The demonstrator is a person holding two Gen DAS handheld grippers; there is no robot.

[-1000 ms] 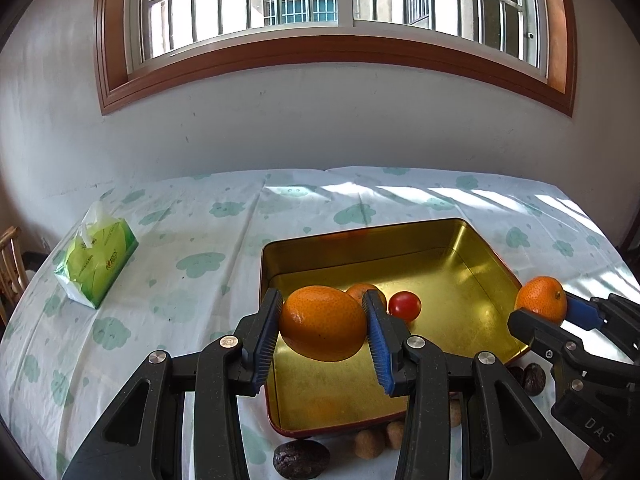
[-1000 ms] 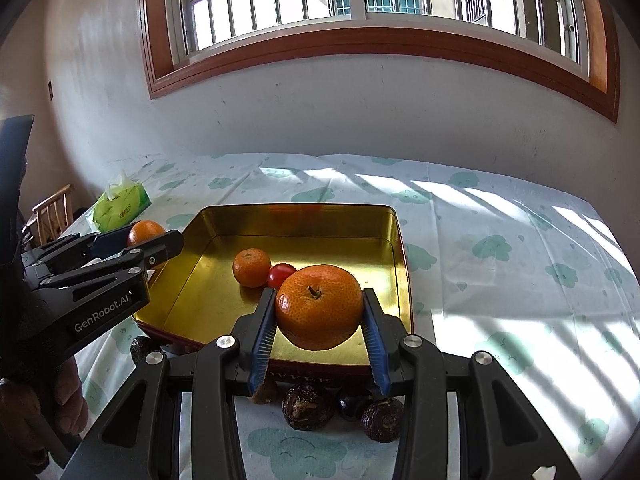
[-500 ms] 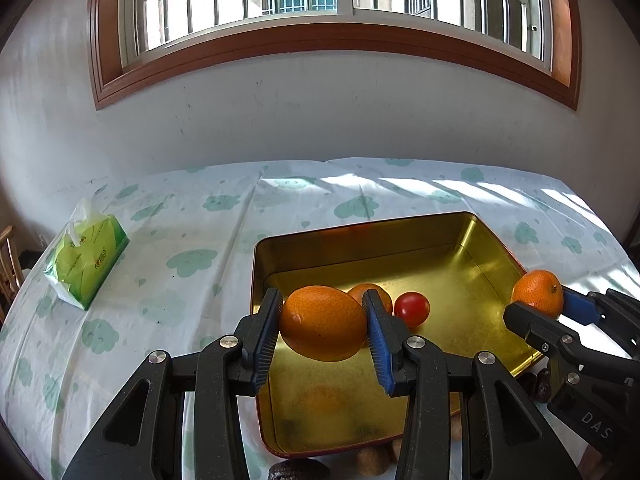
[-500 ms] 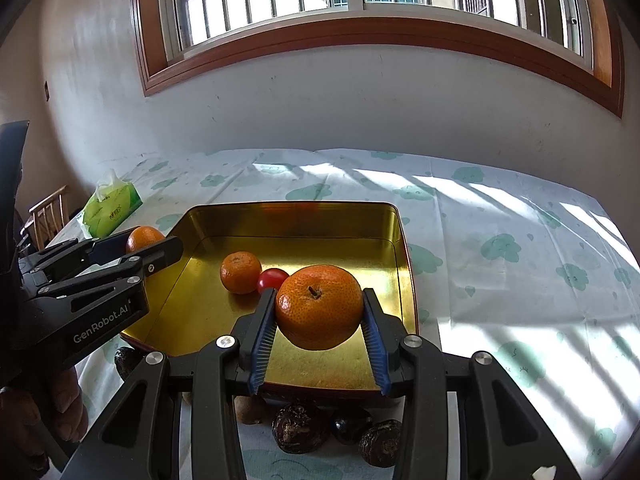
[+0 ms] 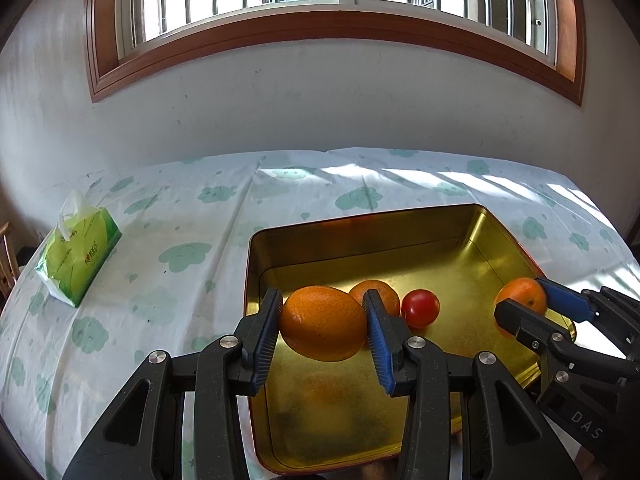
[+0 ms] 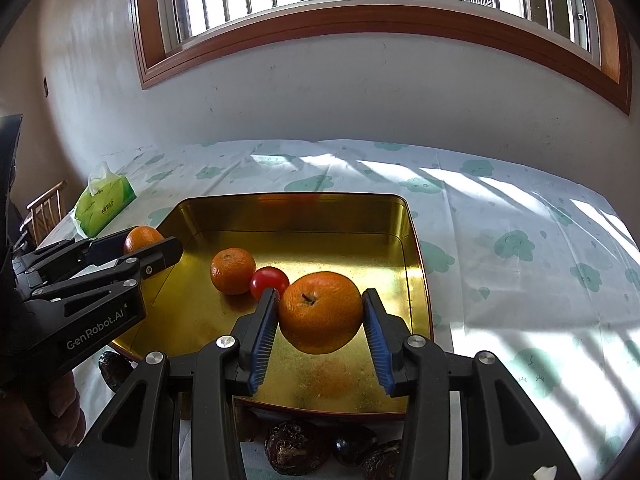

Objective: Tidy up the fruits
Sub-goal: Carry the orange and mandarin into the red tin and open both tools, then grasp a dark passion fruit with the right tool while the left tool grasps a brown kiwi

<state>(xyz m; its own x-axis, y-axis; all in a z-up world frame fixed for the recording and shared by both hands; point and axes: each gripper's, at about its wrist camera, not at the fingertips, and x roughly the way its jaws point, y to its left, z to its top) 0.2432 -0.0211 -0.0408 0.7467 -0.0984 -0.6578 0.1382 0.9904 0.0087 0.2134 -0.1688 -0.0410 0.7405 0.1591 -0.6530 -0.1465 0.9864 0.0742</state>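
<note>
My left gripper is shut on a large orange and holds it above the near left part of the gold tray. My right gripper is shut on a second orange with its stem up, above the tray's near right part. Inside the tray lie a small orange and a red cherry tomato, side by side; both also show in the left wrist view, the orange and the tomato. Each gripper shows in the other's view, the right one and the left one.
Several dark wrinkled fruits lie on the tablecloth in front of the tray's near edge, one more at its left corner. A green tissue pack sits at the table's left. The white wall and window stand behind the table.
Both grippers have moved forward over the tray with their oranges still held. The dark fruits have slipped below the left wrist view.
</note>
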